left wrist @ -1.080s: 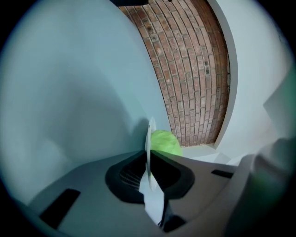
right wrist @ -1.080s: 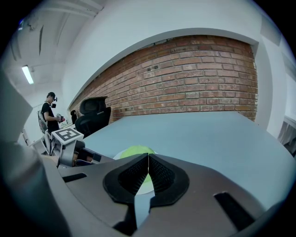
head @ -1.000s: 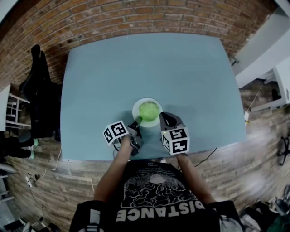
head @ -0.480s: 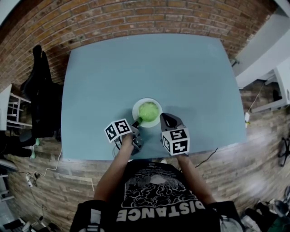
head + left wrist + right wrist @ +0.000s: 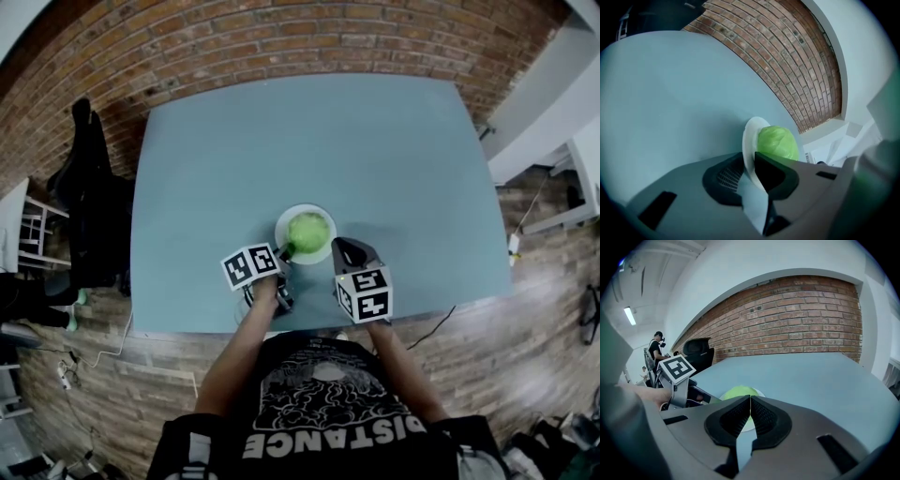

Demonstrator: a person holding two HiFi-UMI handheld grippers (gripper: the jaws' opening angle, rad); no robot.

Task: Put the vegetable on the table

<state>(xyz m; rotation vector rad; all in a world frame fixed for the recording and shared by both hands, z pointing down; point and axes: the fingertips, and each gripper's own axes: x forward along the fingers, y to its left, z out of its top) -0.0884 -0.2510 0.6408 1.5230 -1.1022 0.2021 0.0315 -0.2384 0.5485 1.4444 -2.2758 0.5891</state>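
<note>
A round green cabbage [image 5: 308,228] lies on a small white plate [image 5: 323,251] near the front of the blue-grey table [image 5: 309,150]. My left gripper [image 5: 284,253] is shut on the plate's near-left rim; in the left gripper view the plate [image 5: 749,145] runs between the jaws, with the cabbage [image 5: 777,143] just beyond. My right gripper [image 5: 345,251] hovers beside the plate's right edge, shut with nothing in it. In the right gripper view the cabbage [image 5: 737,392] peeks over the closed jaws [image 5: 750,412], and the left gripper's marker cube [image 5: 677,368] shows at the left.
A brick wall [image 5: 281,37] runs behind the table. A black chair with dark clothing [image 5: 89,202] stands at the table's left. A cable [image 5: 436,323] hangs off the front edge at the right. A person [image 5: 657,347] stands far off in the right gripper view.
Both grippers and the plate hold almost still; the view has only shifted slightly.
</note>
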